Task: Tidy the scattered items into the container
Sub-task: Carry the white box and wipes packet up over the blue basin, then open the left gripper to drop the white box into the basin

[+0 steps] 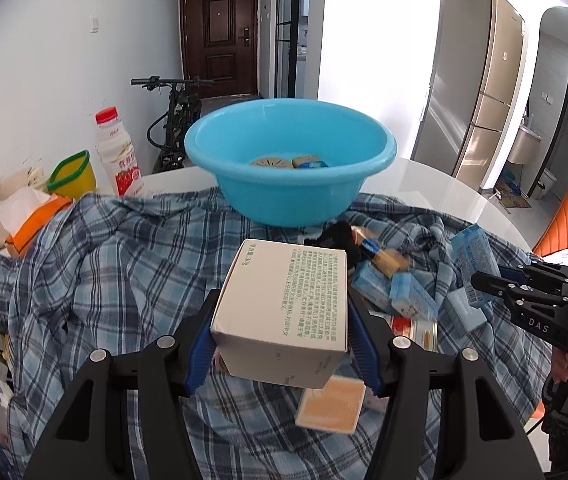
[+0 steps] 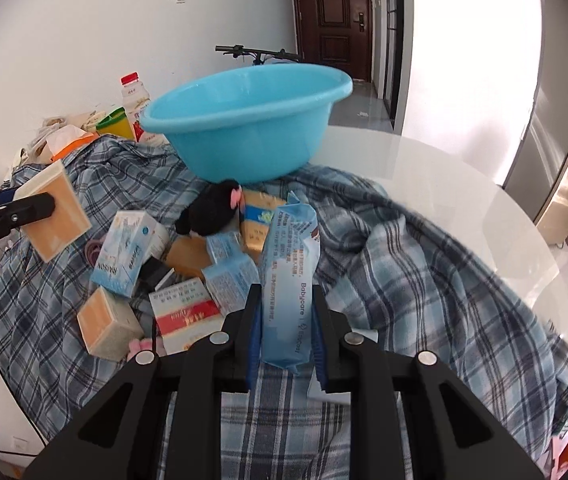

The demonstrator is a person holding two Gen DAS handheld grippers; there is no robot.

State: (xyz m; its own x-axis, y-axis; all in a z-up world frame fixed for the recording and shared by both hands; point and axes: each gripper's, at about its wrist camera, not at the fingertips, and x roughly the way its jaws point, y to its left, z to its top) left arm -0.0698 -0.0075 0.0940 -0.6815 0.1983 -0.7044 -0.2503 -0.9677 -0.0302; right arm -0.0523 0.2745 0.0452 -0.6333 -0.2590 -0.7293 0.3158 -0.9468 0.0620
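Note:
My left gripper [image 1: 282, 320] is shut on a white box [image 1: 284, 300] with an orange face and holds it above the plaid cloth [image 1: 124, 272], short of the blue basin [image 1: 289, 168]. The box also shows in the right wrist view [image 2: 56, 216]. The basin [image 2: 244, 128] holds a round biscuit-like item [image 1: 270, 163] and a small packet [image 1: 309, 163]. My right gripper [image 2: 285, 320] is shut on a light blue wipes packet [image 2: 289, 276], held upright; the packet shows in the left wrist view [image 1: 475, 256]. Several blue and orange boxes and a black plush toy [image 2: 212, 208] lie scattered on the cloth.
A yoghurt bottle [image 1: 118, 152], a yellow cup [image 1: 72, 176] and paper bags [image 1: 16, 216] stand at the left by the wall. The white round table [image 2: 443, 184] extends right. An orange box [image 1: 331, 408] lies under my left gripper. A bicycle [image 1: 176, 120] stands behind.

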